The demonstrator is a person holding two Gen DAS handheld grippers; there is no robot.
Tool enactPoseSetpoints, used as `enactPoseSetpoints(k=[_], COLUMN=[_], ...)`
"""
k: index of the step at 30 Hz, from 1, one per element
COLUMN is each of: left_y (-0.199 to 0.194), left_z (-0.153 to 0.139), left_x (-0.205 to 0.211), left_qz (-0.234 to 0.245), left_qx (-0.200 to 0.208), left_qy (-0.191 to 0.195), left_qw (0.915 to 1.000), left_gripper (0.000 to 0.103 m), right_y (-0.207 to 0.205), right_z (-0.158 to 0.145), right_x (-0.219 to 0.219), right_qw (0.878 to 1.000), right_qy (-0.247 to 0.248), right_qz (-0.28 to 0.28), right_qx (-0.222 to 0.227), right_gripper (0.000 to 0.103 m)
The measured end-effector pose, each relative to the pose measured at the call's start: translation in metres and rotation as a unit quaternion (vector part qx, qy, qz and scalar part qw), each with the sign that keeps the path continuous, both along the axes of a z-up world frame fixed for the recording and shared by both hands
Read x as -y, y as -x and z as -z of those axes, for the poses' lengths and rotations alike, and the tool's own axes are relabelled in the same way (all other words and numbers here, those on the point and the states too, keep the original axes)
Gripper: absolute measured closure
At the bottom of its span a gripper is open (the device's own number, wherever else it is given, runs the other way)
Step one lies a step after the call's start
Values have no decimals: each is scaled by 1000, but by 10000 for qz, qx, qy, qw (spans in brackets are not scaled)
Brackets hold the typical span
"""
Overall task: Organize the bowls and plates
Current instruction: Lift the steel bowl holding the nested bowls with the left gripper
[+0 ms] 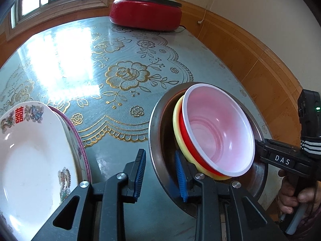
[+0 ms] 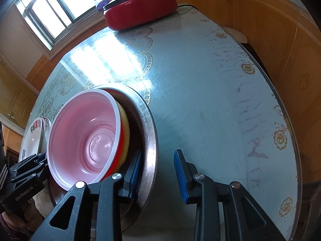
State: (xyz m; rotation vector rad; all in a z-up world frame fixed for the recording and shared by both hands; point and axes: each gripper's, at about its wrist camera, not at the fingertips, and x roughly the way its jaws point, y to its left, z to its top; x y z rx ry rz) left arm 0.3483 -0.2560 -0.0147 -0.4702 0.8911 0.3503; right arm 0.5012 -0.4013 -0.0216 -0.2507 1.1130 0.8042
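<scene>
Sunlight from a window glares across the glass-topped table (image 1: 124, 108), its blue cloth patterned with gold flowers, where a red electric pot (image 1: 146, 12) sits at the far edge against wood-panelled walls. You hold the metal basin (image 2: 149, 140) between both tools. A yellow bowl (image 1: 177, 128) nests inside the basin, and a red bowl (image 1: 218, 128) with a pale pink interior and white rim nests in the yellow one. Your left gripper (image 1: 160, 176) straddles the basin's left rim, its fingers spread, one blue pad (image 1: 180, 178) inside the wall and the other outside. Your right gripper (image 2: 157, 175) does the same at the opposite rim, fingers apart, with one pad (image 2: 134, 175) inside the basin and the other outside; neither pair visibly presses the metal. Left of the basin, apart from it, you have a stack of plates (image 1: 36, 156), the top one white with a red double-happiness character and painted birds.
</scene>
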Motion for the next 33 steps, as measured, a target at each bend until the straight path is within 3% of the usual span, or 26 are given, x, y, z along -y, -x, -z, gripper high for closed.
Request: enactPoseSetpoints(k=[9, 15, 23, 27, 33], left_y=[-3, -7, -8, -11, -22], left_z=[0, -2, -2, -2, -2], left_x=[1, 5, 8, 13, 23], left_qz=[-40, 25, 19, 28, 160], left_qx=[-64, -22, -7, 21, 160], left_qy=[-177, -290, -329, -310, -282], left_qw=[9998, 9996, 9995, 9995, 9993], left_gripper=[73, 83, 84, 84, 84], right_y=[7, -1, 3, 7, -1], right_z=[-1, 4, 4, 1, -1], right_x=[-3, 2, 6, 10, 25], right_qw=[9997, 9995, 9997, 9996, 9996], right_qy=[-66, -212, -204, -185, -166], right_qz=[-155, -83, -141, -181, -86], right_qx=[185, -220, -87, 100, 220], right_gripper=[81, 80, 80, 87, 88])
